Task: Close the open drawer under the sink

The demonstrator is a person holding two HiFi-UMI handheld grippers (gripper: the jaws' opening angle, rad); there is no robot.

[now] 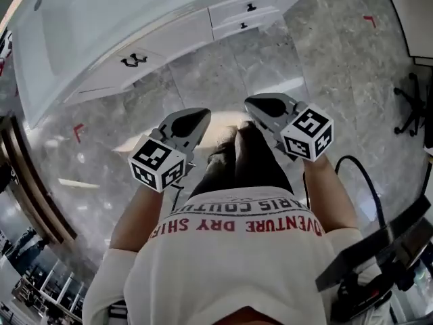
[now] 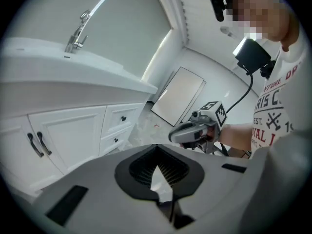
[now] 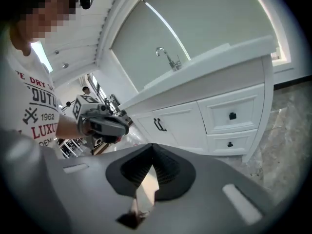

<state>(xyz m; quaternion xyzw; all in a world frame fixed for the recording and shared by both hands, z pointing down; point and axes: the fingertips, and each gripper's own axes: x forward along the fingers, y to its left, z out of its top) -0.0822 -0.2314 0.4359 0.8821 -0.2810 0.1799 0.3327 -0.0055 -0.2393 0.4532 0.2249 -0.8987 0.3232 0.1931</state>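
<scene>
Sink vanity (image 1: pixel 169 39): both drawers (image 1: pixel 230 11) look flush, so the closing step seems done.
Left gripper (image 1: pixel 193 120) and right gripper (image 1: pixel 262 105) have their jaws together and empty, well apart from the drawers at the vanity's right end (no further push seems needed).

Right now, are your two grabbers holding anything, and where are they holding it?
Nothing is held. The left gripper and the right gripper are both shut, with nothing between their jaws.
</scene>
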